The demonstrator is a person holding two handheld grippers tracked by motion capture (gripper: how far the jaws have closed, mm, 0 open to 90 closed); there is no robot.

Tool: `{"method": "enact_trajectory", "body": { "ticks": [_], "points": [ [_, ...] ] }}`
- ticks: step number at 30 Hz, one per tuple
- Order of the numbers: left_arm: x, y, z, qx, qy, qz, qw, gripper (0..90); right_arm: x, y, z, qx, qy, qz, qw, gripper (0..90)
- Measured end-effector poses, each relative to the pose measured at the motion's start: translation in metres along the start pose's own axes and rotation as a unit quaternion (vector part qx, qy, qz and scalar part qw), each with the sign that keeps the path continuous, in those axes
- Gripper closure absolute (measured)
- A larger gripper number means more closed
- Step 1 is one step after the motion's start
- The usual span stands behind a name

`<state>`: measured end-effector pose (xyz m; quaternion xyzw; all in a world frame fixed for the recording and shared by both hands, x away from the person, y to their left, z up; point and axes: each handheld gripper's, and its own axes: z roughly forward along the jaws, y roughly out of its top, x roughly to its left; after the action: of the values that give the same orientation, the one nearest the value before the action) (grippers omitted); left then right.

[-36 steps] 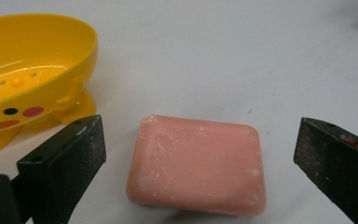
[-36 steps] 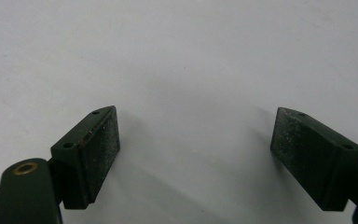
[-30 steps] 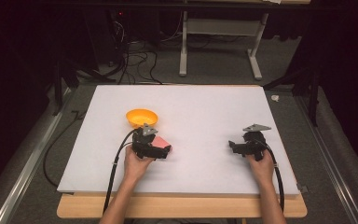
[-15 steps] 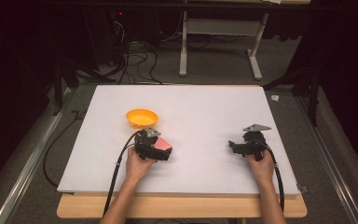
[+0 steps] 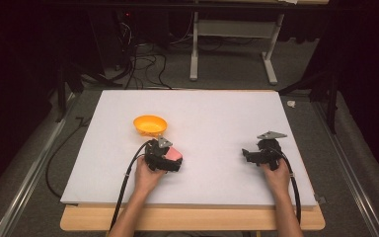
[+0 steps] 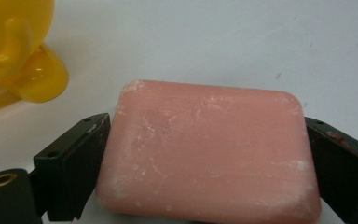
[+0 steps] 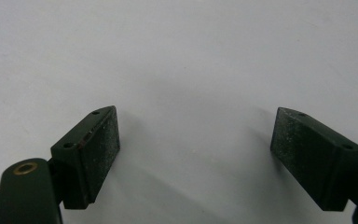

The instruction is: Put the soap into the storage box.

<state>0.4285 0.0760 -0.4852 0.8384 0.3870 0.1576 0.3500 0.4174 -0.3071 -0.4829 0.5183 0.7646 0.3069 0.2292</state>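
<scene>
The worktop [image 5: 217, 123] carries a white board that covers most of its surface; a strip of bare wood shows along the near edge.

Left tongs [image 5: 170, 159]: held in the person's left hand [image 5: 145, 176], positioned near the near edge, left of centre. The jaws stand one at each short end of a pink bar of soap [image 6: 207, 149]. In the left gripper view, both jaws appear to touch the bar's ends; whether they press on it cannot be told. The soap lies flat on the board, its surface marked with white scuffs.

An orange bowl [image 5: 150, 124] sits on the board just beyond the left tongs, toward the far edge. In the left gripper view its yellow-orange rim shows at the upper left, close to the soap but apart from it.

Right tongs [image 5: 249, 155]: held in the person's right hand [image 5: 276, 173], near the right edge of the board. The jaws are spread wide with bare board between them; they hold nothing.
</scene>
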Motion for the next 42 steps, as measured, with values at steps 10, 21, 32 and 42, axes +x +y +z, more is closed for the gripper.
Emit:
{"method": "enact_trajectory", "body": {
  "ticks": [10,21,32,42],
  "points": [
    [0.0,-0.003,-0.001,-0.011,-0.004,0.0,0.9999,11.9,0.0,0.0,0.0,0.0,0.0,0.001,1.0,16.0],
    [0.0,-0.003,-0.002,-0.01,-0.004,-0.001,0.9999,13.8,-0.001,0.0,0.0,0.0,0.001,0.001,1.0,16.1],
    [0.002,-0.001,-0.007,-0.018,-0.009,-0.02,0.9996,14.0,0.0,0.0,0.0,0.0,0.001,0.001,1.0,16.1],
    [0.002,0.003,-0.024,-0.045,-0.018,-0.034,0.9983,14.0,0.0,0.0,0.0,0.0,0.001,0.002,1.0,16.1]
  ]
}}
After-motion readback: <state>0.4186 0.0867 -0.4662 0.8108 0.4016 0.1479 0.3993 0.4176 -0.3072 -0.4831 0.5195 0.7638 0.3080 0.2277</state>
